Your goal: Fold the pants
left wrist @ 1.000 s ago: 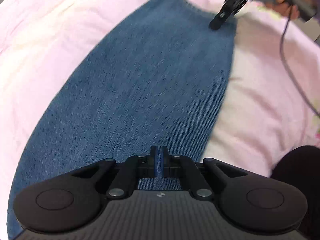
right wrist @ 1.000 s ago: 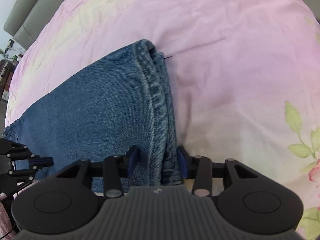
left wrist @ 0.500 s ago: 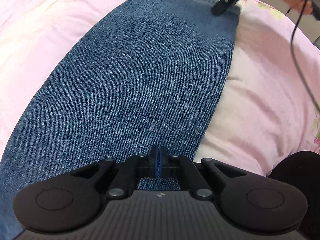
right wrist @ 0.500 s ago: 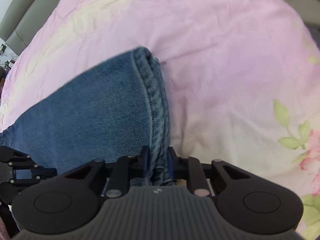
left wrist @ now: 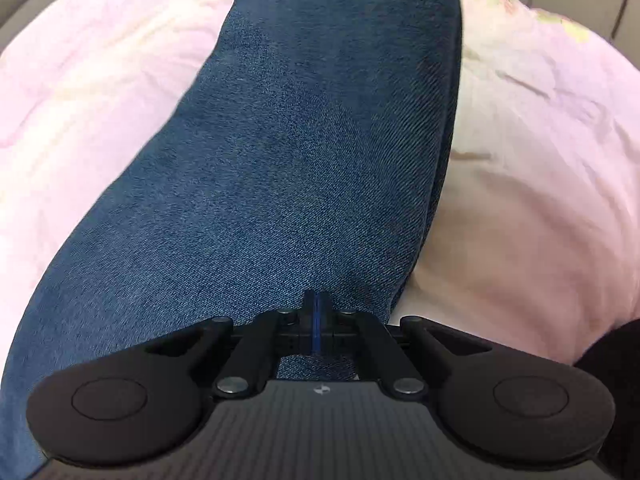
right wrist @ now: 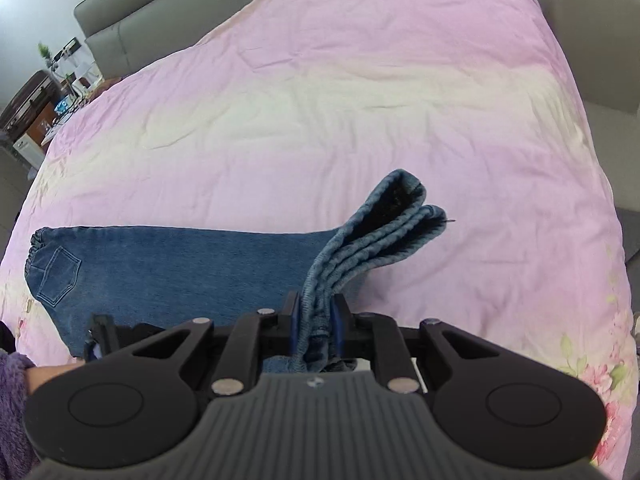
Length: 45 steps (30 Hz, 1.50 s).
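Blue denim pants point(right wrist: 180, 256) lie folded lengthwise on a pink quilt point(right wrist: 360, 92), waistband and back pocket point(right wrist: 56, 280) at the left. My right gripper point(right wrist: 316, 312) is shut on the stacked leg hems point(right wrist: 384, 236) and holds them lifted above the bed. In the left wrist view the denim point(left wrist: 280, 160) rises away from me toward the top of the frame. My left gripper point(left wrist: 317, 312) is shut, with its fingers pressed together at the near edge of the denim; whether any cloth is pinched between them is hidden.
A grey headboard point(right wrist: 168, 4) runs along the far side of the bed. A nightstand with small items point(right wrist: 44, 96) stands at the far left. A hand in a purple sleeve point(right wrist: 16, 384) shows at the lower left of the right wrist view.
My right gripper closed on the leg hems and lifted them off the quilt. The denim in front of my left gripper now rises steeply. My left fingers closed fully.
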{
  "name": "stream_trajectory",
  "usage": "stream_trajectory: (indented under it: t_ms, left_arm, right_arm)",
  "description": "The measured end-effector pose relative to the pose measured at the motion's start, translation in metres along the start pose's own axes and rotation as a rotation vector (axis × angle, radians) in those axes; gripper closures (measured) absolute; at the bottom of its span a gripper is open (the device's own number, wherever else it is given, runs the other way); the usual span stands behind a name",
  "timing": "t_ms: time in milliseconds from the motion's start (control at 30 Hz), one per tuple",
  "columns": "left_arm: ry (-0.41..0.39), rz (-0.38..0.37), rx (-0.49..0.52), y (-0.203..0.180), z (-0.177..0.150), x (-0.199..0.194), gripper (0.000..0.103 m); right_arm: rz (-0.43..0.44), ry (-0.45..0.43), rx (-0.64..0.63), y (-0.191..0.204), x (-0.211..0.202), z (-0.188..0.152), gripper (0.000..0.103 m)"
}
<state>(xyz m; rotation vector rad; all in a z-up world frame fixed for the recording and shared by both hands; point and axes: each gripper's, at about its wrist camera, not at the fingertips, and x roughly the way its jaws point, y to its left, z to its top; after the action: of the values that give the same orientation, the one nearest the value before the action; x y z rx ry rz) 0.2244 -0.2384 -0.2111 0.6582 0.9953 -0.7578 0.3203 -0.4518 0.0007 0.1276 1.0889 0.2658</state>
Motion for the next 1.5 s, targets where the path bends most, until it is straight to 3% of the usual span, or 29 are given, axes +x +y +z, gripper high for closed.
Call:
stream_trajectory:
  t_ms: [167,333,500,600,733,800,900,1000,1133,1233,1367,1433,1467,1500]
  left_arm:
    - [-0.079,-0.041,-0.087,0.036,-0.032,-0.05,0.094]
    - [-0.109,-0.005,-0.267,0.12,-0.09,-0.112,0.094]
    - [-0.129,0.06,-0.43,0.181,-0.149,-0.145,0.094]
    - [-0.125,0.049,-0.516,0.203,-0.176,-0.147,0.094]
    - [-0.093,0.033,-0.551,0.211,-0.194,-0.13,0.094]
    - [-0.088,0.009,-0.558,0.209,-0.199,-0.123,0.094]
    - [-0.098,-0.021,-0.574,0.213,-0.207,-0.121,0.094]
    - [-0.135,-0.067,-0.631,0.212,-0.209,-0.122,0.094]
    - [-0.186,-0.169,-0.71,0.209,-0.207,-0.113,0.094]
    - [-0.162,-0.096,-0.685,0.198,-0.203,-0.106,0.094]
    - [-0.119,-0.054,-0.65,0.192,-0.208,-0.097,0.094]
    - [-0.112,-0.048,-0.643,0.193,-0.207,-0.1,0.094]
    - [-0.113,-0.051,-0.644,0.193,-0.208,-0.102,0.094]
    - [-0.116,-0.054,-0.65,0.194,-0.209,-0.103,0.094]
  right_arm:
    - [0.001,0.003,-0.091,0.075,-0.004,0.018,0.091]
    - [0.027,0.054,-0.191,0.158,0.017,0.022,0.091]
    - [0.052,0.149,-0.23,0.221,0.086,0.002,0.091]
    - [0.064,0.211,-0.231,0.241,0.142,-0.006,0.091]
    - [0.052,0.283,-0.237,0.258,0.199,-0.025,0.089]
    - [0.05,0.306,-0.25,0.266,0.216,-0.031,0.081]
    - [0.092,0.301,-0.237,0.275,0.214,-0.03,0.073]
    - [0.11,0.239,-0.255,0.283,0.194,-0.021,0.061]
    - [0.0,0.229,-0.265,0.277,0.188,-0.024,0.062]
    - [0.014,0.287,-0.228,0.269,0.207,-0.041,0.063]
    - [0.011,0.284,-0.195,0.265,0.229,-0.059,0.062]
    - [0.035,0.281,-0.138,0.256,0.233,-0.064,0.068]
    - [0.066,0.281,-0.115,0.252,0.234,-0.066,0.081]
    - [0.08,0.273,-0.104,0.252,0.234,-0.067,0.086]
